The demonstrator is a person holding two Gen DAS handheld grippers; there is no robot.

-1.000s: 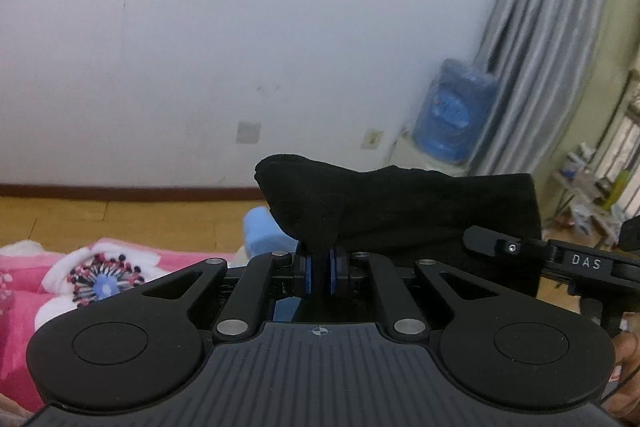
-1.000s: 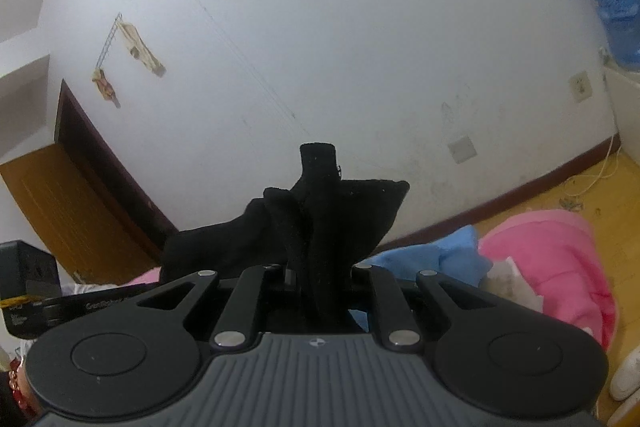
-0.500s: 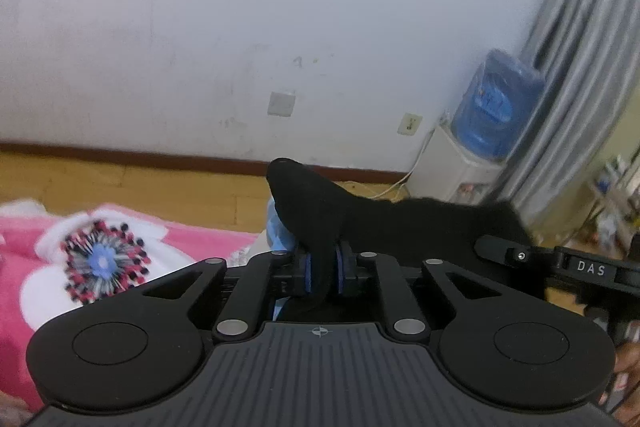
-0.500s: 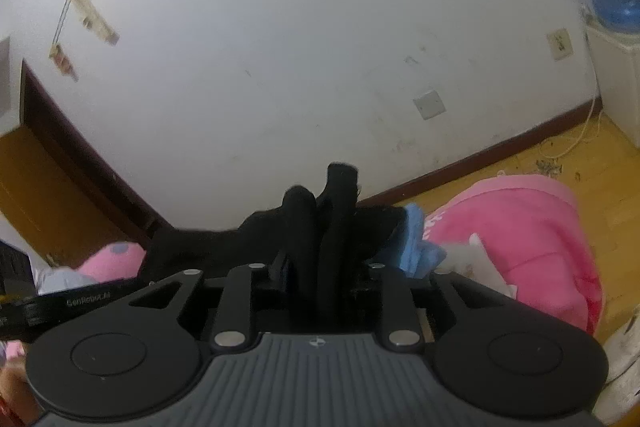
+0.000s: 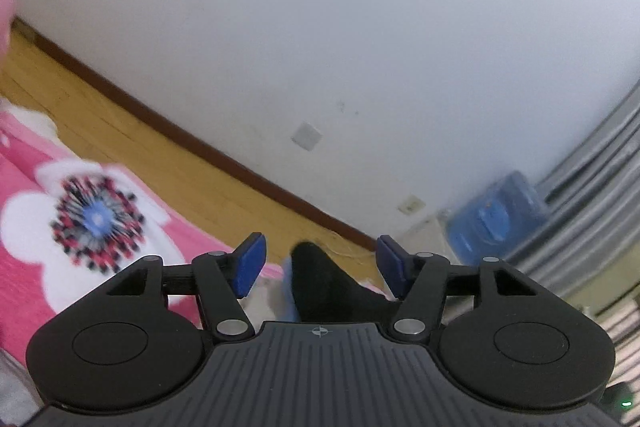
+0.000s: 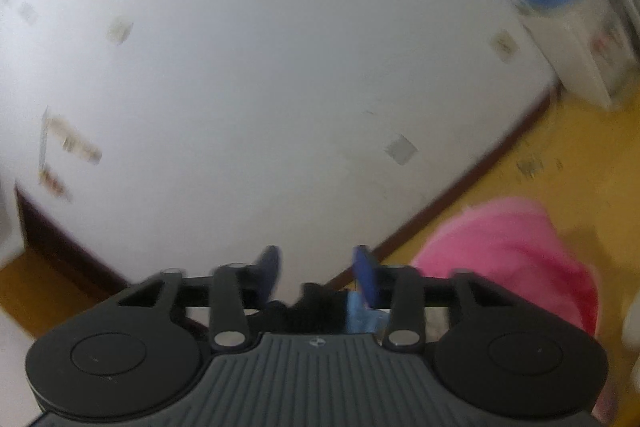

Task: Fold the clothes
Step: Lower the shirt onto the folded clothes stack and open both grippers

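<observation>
A black garment (image 5: pixel 328 287) lies low between the fingers of my left gripper (image 5: pixel 320 263), mostly hidden behind the gripper body. The left jaws stand wide apart and do not touch it. In the right wrist view a bit of the same black garment (image 6: pixel 308 311) shows below my right gripper (image 6: pixel 318 275), whose blue pads are also spread apart, free of the cloth. A light blue cloth (image 6: pixel 360 313) lies beside the black one.
A pink flowered blanket (image 5: pixel 80 223) lies at the left, a pink bundle (image 6: pixel 516 259) at the right. Beyond are a wooden floor (image 5: pixel 168 163), a white wall, a blue water bottle (image 5: pixel 496 223) on a dispenser and grey curtains (image 5: pixel 600 183).
Both grippers have opened and let go of the black garment, which has dropped from held up in front to low behind the gripper bodies. Both cameras have tilted and swung.
</observation>
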